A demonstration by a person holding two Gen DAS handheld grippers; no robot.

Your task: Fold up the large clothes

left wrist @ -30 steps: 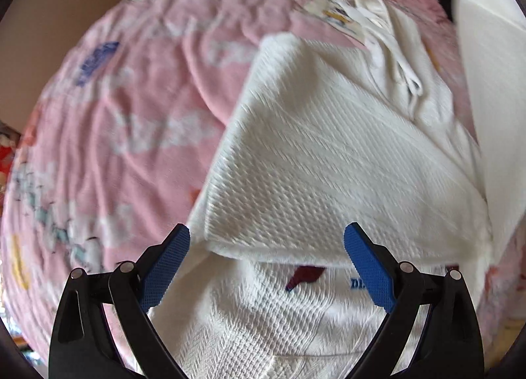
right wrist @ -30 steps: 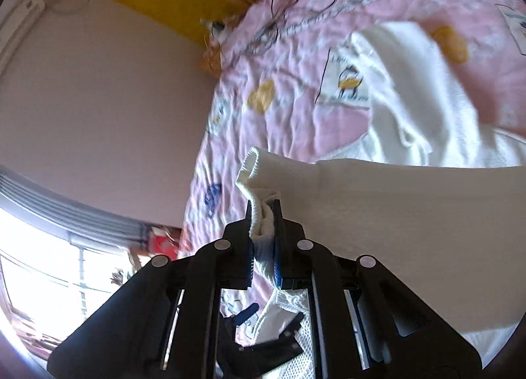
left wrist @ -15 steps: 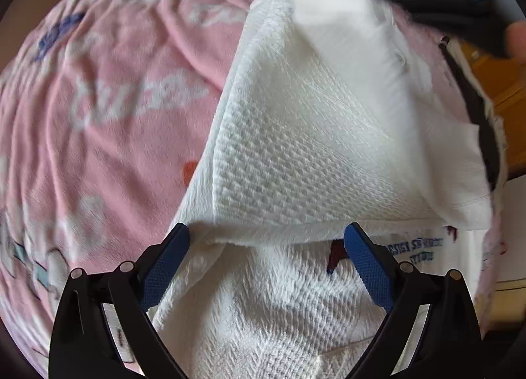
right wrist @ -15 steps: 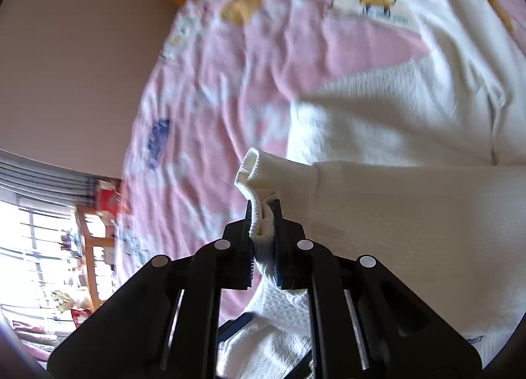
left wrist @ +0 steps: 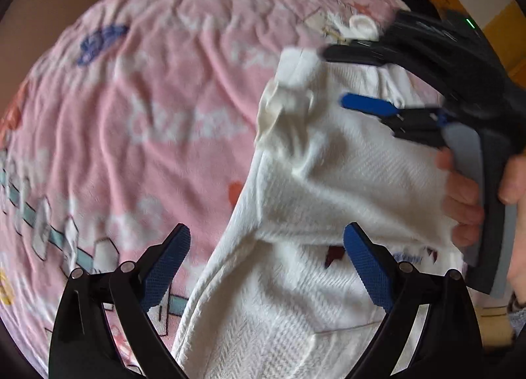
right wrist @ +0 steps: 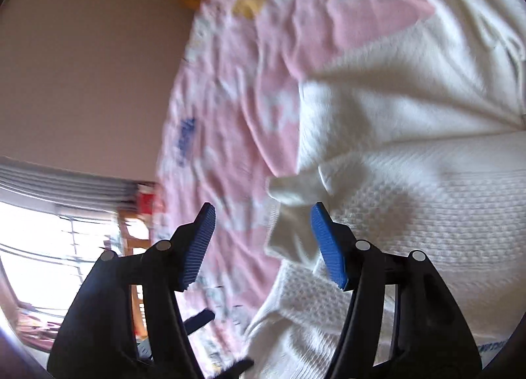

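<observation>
Change: since a second ago my right gripper has come down and is opening; the cuff is no longer pinched.
Fingers: left gripper spread wide, empty.
Garment: white sweater on the pink blanket, sleeve folded across the body.
Risk: springy cuff could unroll, spoiling the fold.
Texture: waffle knit, ribbed cuff, plush blanket.

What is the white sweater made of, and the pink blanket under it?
The white sweater looks like a soft knit, probably cotton: you can see a bumpy waffle weave and a ribbed cuff. The pink blanket looks like fuzzy fleece, matte, with soft wrinkles.
</observation>
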